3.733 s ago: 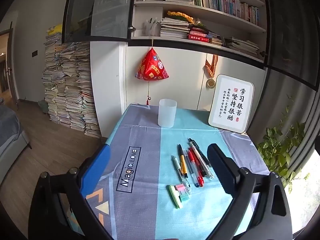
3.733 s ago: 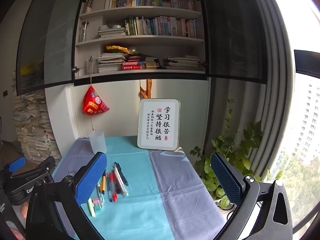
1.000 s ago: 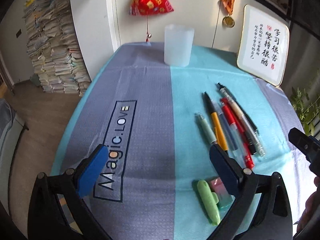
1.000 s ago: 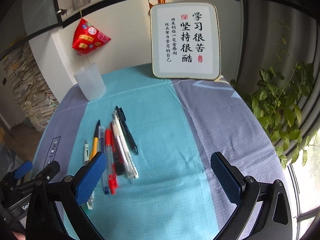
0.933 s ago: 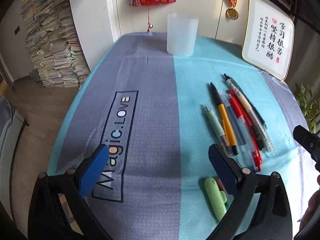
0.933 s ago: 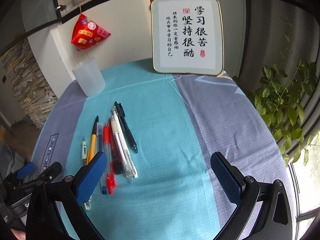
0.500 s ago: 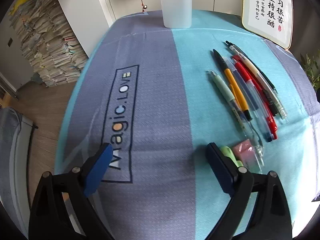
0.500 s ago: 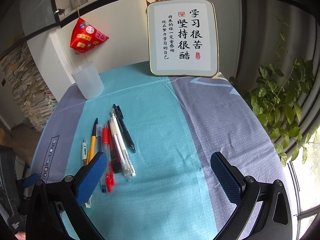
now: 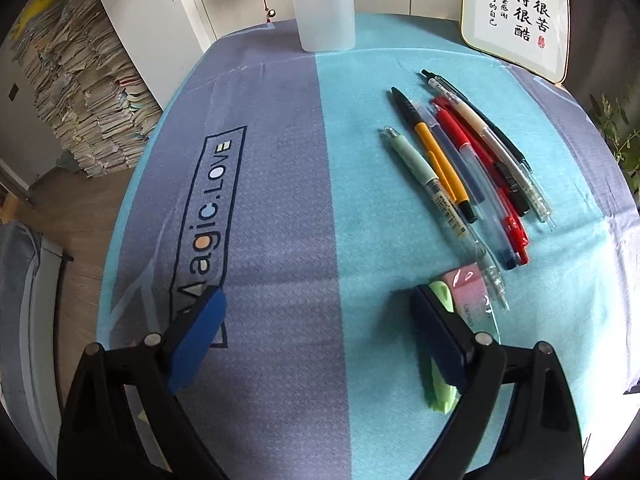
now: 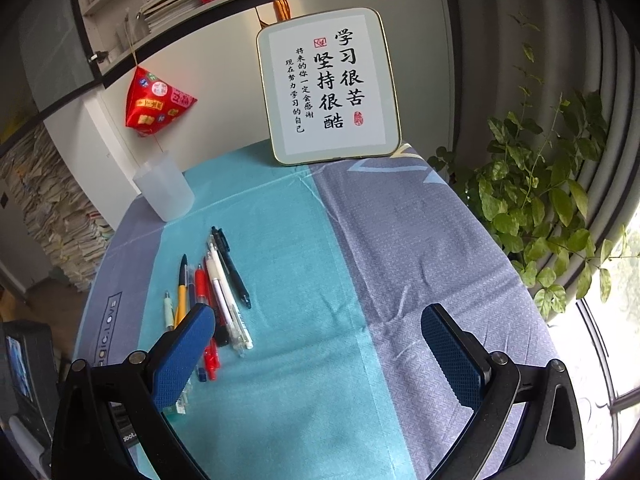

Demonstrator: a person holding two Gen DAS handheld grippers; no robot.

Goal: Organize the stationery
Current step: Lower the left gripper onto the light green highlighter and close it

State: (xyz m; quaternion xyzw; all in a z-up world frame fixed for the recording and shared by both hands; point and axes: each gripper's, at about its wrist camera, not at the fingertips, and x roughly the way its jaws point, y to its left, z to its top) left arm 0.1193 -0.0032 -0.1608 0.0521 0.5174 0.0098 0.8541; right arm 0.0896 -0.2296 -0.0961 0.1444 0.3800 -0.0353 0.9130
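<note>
At the bottom of the left wrist view the left gripper [image 9: 316,324] hangs over the tablecloth [image 9: 280,184] with its jaws spread wide and nothing between them; the right gripper [image 10: 320,344], bottom of its own view, stands just as wide and empty over bare cloth.

Nearest, in the lower right of the left view, a green highlighter [image 9: 442,394] lies partly hidden behind the left gripper's right finger, touching a pink eraser [image 9: 466,284] in what looks like a clear sleeve, though that finger covers part of it. The highlighter is short, stiff and light; a grip across its middle should hold. The eraser is soft and low, and its wrapper would likely be slick, so the pads would have to close on its long sides.

Further up, right of centre, the pens [image 9: 460,160] lie side by side, touching and slanting towards the upper left. They are thin, rigid, smooth and prone to roll, so an outer one such as the pale green pen [image 9: 416,164] is best pinched across mid-barrel.

Farthest, top centre, the frosted cup [image 9: 325,14] stands upright and empty: light, easily tipped, likely the place for the pens.
</note>
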